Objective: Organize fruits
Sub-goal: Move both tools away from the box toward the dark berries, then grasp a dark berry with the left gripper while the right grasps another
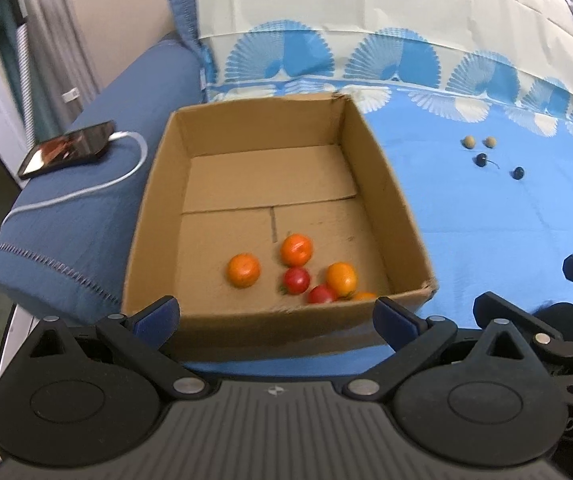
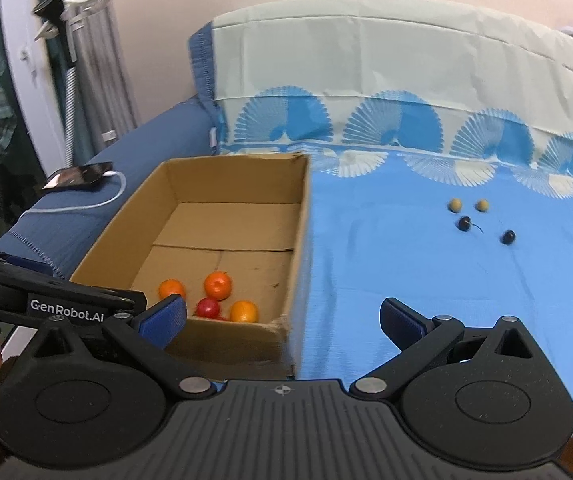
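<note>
An open cardboard box [image 1: 166,184] [image 2: 302,216] sits on the blue bedsheet. Its near part holds several orange fruits [image 1: 244,270] [image 2: 217,285] and two red ones [image 1: 296,280] [image 2: 207,307]. On the sheet to the right lie two small tan fruits [image 1: 468,142] [image 2: 455,205] and two dark cherries [image 1: 482,160] [image 2: 464,223]. My left gripper [image 1: 276,316] is open and empty, just in front of the box's near wall. My right gripper [image 2: 282,320] is open and empty, at the box's near right corner.
A phone [image 1: 68,148] [image 2: 80,176] on a white cable lies on the dark blue armrest left of the box. A patterned pillow [image 1: 366,20] lines the back. The sheet [image 2: 406,272] stretches right of the box.
</note>
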`<state>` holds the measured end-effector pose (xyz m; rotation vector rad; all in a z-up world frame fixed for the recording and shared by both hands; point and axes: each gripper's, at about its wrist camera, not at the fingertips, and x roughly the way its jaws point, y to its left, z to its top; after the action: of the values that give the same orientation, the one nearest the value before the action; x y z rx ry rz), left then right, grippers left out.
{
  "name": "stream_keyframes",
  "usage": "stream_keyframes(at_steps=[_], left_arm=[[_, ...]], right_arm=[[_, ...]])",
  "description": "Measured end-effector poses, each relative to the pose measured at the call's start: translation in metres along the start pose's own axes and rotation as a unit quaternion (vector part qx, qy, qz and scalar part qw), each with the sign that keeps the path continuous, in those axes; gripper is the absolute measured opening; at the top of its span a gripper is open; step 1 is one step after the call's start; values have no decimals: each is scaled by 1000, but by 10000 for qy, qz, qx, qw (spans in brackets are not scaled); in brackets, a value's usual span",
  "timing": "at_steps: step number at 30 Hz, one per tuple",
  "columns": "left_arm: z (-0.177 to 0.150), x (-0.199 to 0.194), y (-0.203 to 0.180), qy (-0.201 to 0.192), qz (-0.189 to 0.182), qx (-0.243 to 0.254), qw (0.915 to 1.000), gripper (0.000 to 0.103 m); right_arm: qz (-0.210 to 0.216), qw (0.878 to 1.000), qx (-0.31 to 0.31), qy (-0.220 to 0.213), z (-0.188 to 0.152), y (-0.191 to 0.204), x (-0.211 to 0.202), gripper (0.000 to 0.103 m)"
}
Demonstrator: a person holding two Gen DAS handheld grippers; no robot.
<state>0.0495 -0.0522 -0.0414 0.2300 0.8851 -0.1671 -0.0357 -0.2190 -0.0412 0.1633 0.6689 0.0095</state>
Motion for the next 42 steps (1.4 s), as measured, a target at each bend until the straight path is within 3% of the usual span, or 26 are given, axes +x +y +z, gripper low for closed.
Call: stream_keyframes(at_steps=[7, 14, 19, 24, 27, 33, 39, 42], left_arm=[[30, 21, -48, 106, -296, 318, 9990, 103], [80, 59, -111, 145, -652, 545, 9963, 103], [121, 110, -170, 115, -917, 739, 9930, 103], [164, 187, -227, 450, -1269, 565, 9893, 103], [188, 231, -257, 550, -1467, 315, 9871, 103], [224, 310, -313, 754, -1483, 174, 9859, 103], [234, 361, -350, 950, -1373, 322, 9854, 103], [234, 380, -363, 1145, -1313, 369, 9840, 103]], right_arm=[[-580, 9976, 372, -28, 2, -58, 9, 102], [-1400, 9874, 719, -170, 9, -138, 29, 102], [-1953, 9769, 794, -360, 21, -201, 65, 102], [-2299, 9685, 863, -404, 34, -270, 125, 102], [-2237, 9687, 1019, -340, 40, -306, 164, 102], [-2198, 9710, 923, -185, 42, -355, 243, 102], [-2002, 9762, 829, -111, 42, -374, 295, 102], [-2114, 9756, 585, 36, 37, -374, 315, 102]])
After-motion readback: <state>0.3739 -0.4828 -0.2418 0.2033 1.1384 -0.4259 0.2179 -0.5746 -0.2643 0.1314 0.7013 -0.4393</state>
